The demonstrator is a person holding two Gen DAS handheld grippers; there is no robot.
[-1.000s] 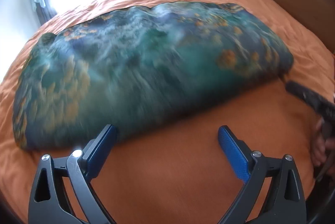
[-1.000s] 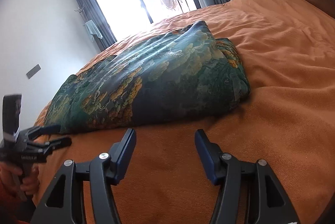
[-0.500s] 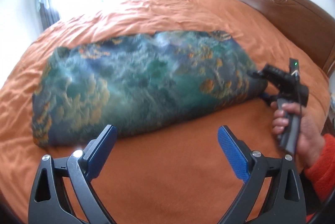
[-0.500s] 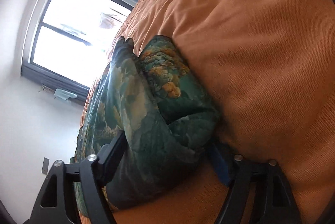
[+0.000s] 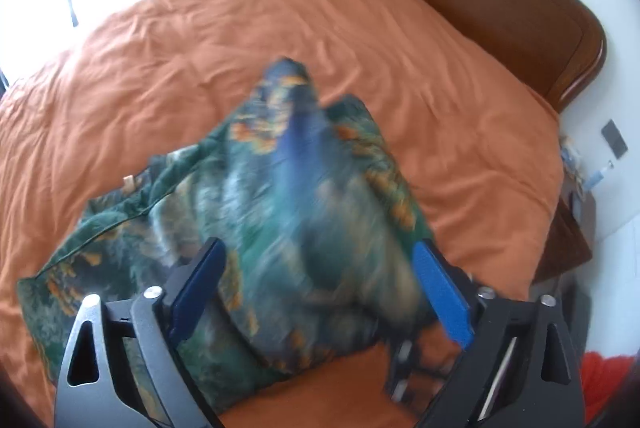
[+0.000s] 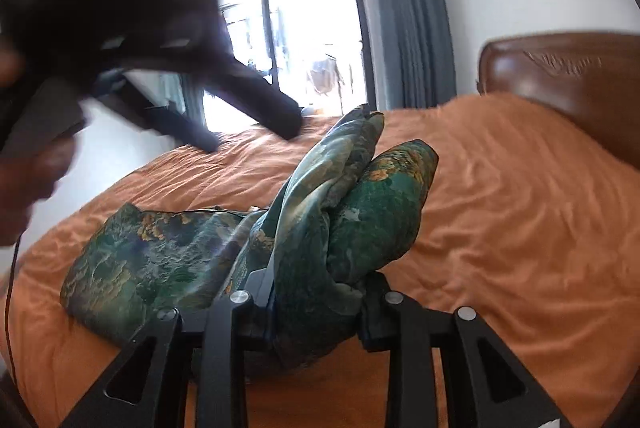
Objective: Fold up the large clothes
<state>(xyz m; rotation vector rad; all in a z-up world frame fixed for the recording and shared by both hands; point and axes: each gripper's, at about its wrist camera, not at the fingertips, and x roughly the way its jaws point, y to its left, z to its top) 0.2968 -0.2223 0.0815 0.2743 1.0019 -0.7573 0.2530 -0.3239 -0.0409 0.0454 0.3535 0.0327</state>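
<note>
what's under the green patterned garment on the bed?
The orange bedcover shows all around the green patterned garment and lies beneath it. The right hand-held gripper lifts one bunched end. Anything under its flat part is covered.

Raised garment (image 6: 344, 212) bunched ahead, bedspread (image 6: 520, 228) open right

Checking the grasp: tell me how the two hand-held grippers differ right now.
The right hand-held gripper is shut on the garment, lifting one end off the bed; the left hand-held gripper is open. The right one's fingers squeeze bunched cloth; the left one's blue pads stand wide apart with the blurred cloth between them, ungripped. Both point toward the same garment.
</note>
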